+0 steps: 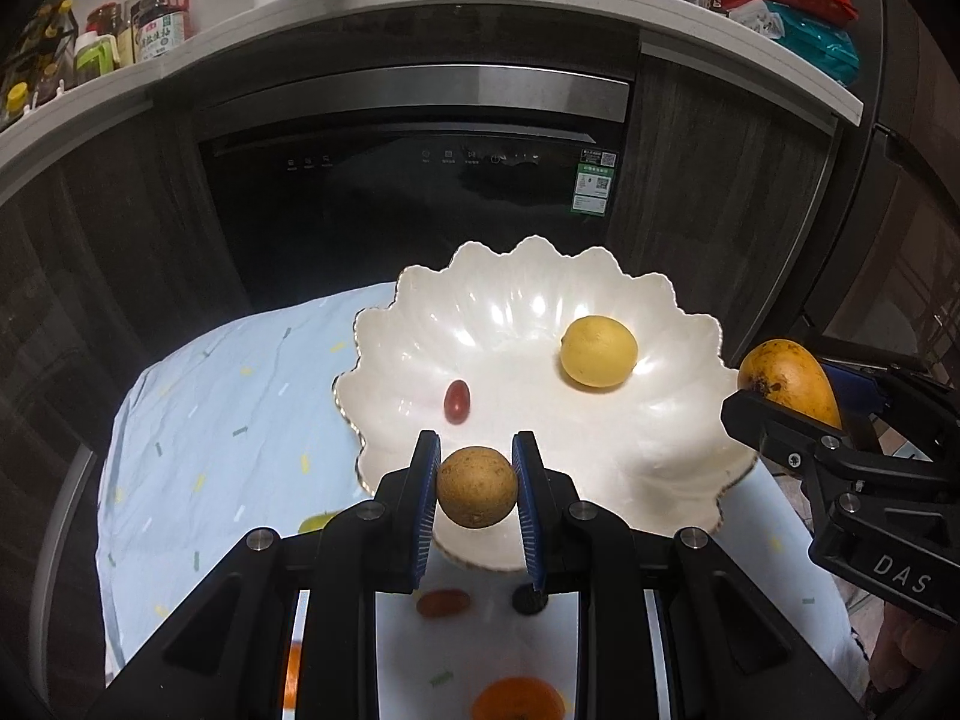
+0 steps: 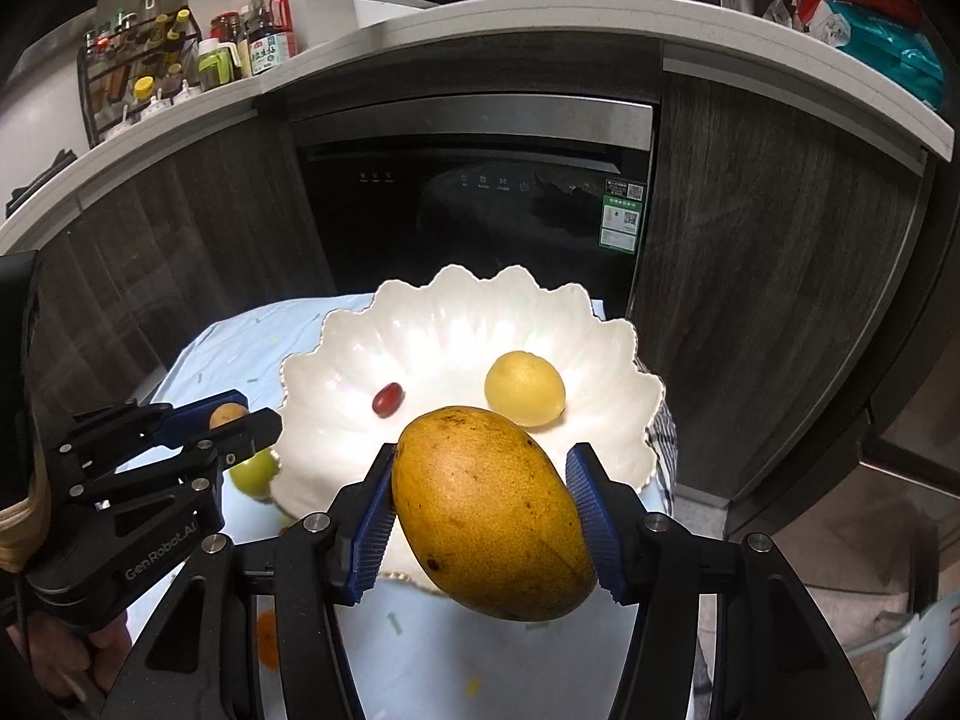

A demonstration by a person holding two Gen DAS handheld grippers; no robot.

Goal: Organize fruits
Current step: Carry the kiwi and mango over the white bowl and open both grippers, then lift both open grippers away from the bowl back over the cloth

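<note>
A white scalloped bowl (image 1: 672, 456) (image 2: 606, 330) sits on a light blue cloth. In it lie a yellow lemon (image 1: 598, 351) (image 2: 524, 388) and a small red fruit (image 1: 457, 400) (image 2: 387, 399). My left gripper (image 1: 476, 486) (image 2: 234, 417) is shut on a small round brown fruit (image 1: 476, 487) (image 2: 227, 416), held above the bowl's near rim. My right gripper (image 2: 480, 504) (image 1: 798, 402) is shut on a yellow-orange mango (image 2: 492, 516) (image 1: 789, 375), held above the bowl's near right edge.
On the cloth (image 1: 210, 408) near me lie a green fruit (image 2: 255, 474), a red fruit (image 1: 443, 602), a dark fruit (image 1: 529, 599) and an orange (image 1: 519, 701). Behind stand a black dishwasher (image 1: 420, 204) and a counter with bottles (image 1: 159, 12).
</note>
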